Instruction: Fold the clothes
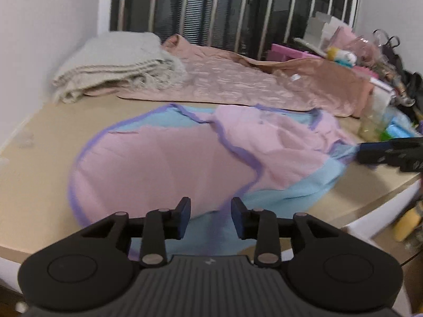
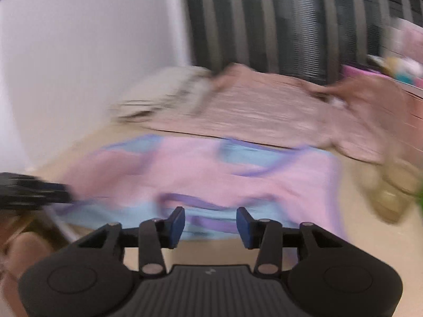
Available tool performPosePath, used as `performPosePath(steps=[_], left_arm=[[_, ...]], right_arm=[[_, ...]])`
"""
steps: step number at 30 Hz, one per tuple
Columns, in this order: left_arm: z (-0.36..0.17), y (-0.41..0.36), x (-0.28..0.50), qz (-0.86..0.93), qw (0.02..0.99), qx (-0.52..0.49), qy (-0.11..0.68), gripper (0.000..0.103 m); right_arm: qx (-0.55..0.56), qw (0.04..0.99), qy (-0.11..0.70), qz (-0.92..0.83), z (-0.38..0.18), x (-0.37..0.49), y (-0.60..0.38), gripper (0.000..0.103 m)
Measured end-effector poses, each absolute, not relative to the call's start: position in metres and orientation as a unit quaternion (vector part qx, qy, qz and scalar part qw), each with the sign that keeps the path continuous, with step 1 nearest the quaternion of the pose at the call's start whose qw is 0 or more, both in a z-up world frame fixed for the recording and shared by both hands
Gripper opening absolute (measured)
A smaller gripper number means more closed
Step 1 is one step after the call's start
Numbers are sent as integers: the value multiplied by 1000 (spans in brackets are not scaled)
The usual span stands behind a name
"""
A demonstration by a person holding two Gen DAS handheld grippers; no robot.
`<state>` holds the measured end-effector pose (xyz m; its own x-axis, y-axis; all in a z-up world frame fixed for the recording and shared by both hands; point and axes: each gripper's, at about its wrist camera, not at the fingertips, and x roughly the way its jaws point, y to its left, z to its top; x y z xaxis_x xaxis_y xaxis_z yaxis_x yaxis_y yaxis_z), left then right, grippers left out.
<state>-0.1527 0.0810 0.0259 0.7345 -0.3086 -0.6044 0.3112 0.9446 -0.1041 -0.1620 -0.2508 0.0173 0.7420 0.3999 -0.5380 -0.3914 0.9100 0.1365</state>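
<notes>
A pink and light-blue garment [image 1: 164, 163] with purple trim lies crumpled on the beige table [image 1: 39, 132]. My left gripper [image 1: 210, 218] hovers over its near edge, open, with nothing pinched between the blue pads. In the right wrist view, which is blurred, the same garment [image 2: 206, 174] spreads ahead. My right gripper [image 2: 210, 223] stands open above its blue hem. The right gripper's black fingers [image 1: 383, 153] show at the garment's right end in the left wrist view. The left gripper's fingers [image 2: 34, 192] show at the left edge of the right wrist view.
A folded grey-beige blanket [image 1: 119, 66] and a spread pinkish-brown cloth [image 1: 238, 82] lie at the back below a barred window. Boxes, bags and a glass jar [image 1: 372, 124] crowd the right side. The table's front edge [image 1: 370, 200] runs near the garment.
</notes>
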Motion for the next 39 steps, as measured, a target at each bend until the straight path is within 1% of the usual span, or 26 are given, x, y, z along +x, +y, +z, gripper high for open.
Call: performPosePath(steps=[2, 3, 4, 6, 7, 9, 12, 13, 14, 15, 18, 20, 22, 23, 24, 25, 27, 28, 29, 31, 33, 34, 35, 37, 38, 39], left_arm=[[22, 71, -153, -168, 930, 19, 325, 33], [18, 66, -153, -153, 932, 43, 325, 31], [15, 63, -153, -136, 937, 64, 314, 27], [12, 67, -152, -98, 946, 94, 296, 27], [12, 72, -150, -84, 947, 98, 295, 27], [13, 82, -144, -66, 948, 92, 298, 27], [22, 94, -143, -76, 943, 54, 318, 31], [26, 94, -147, -92, 945, 42, 311, 36], [31, 95, -150, -107, 947, 31, 302, 44], [34, 92, -154, -125, 948, 24, 292, 47], [28, 70, -156, -157, 945, 54, 281, 48], [22, 60, -154, -152, 943, 73, 287, 48], [15, 56, -152, -148, 941, 80, 293, 48], [13, 57, -152, -146, 941, 76, 295, 48], [12, 60, -151, -145, 941, 69, 297, 47], [11, 63, -150, -144, 941, 62, 298, 47], [12, 71, -149, -146, 940, 45, 304, 37], [14, 76, -149, -151, 939, 37, 307, 26], [16, 81, -150, -156, 938, 29, 309, 23], [23, 91, -150, -165, 938, 3, 306, 23], [28, 94, -145, -175, 938, -17, 299, 28], [30, 93, -141, -180, 938, -21, 295, 37], [31, 87, -134, -185, 938, -10, 294, 43], [30, 77, -124, -193, 937, 16, 292, 43], [28, 74, -118, -193, 933, 20, 302, 43], [25, 73, -113, -192, 929, 24, 314, 43]], right_arm=[[-10, 928, 290, 231, 13, -155, -230, 39], [-19, 927, 294, 231, 9, -149, -220, 35], [-24, 927, 301, 224, 5, -142, -212, 28], [-20, 924, 321, 208, -4, -132, -203, 22], [-17, 921, 332, 202, -8, -132, -200, 21], [-23, 919, 333, 210, -10, -143, -191, 21], [-41, 916, 327, 227, -7, -165, -181, 21], [-38, 921, 317, 224, -3, -171, -184, 22], [-28, 926, 306, 219, 2, -174, -190, 22], [-11, 931, 298, 211, 6, -173, -196, 23], [49, 929, 308, 200, 8, -152, -209, 28], [81, 918, 324, 215, 3, -139, -206, 28], [107, 906, 329, 243, -3, -130, -199, 41], [120, 900, 332, 256, -6, -125, -195, 40], [124, 897, 335, 260, -9, -122, -191, 34], [123, 896, 340, 257, -12, -119, -186, 6], [117, 905, 329, 242, -10, -120, -181, 3], [114, 911, 315, 239, -6, -124, -181, 2], [113, 918, 298, 238, 0, -130, -182, 2], [115, 926, 264, 244, 13, -144, -189, 2], [107, 928, 250, 253, 22, -152, -196, 4], [98, 928, 254, 256, 23, -153, -196, 8], [86, 926, 262, 256, 22, -152, -195, 9], [64, 927, 276, 248, 20, -153, -195, 32], [59, 930, 277, 235, 19, -154, -197, 35], [58, 932, 278, 226, 18, -157, -202, 35]])
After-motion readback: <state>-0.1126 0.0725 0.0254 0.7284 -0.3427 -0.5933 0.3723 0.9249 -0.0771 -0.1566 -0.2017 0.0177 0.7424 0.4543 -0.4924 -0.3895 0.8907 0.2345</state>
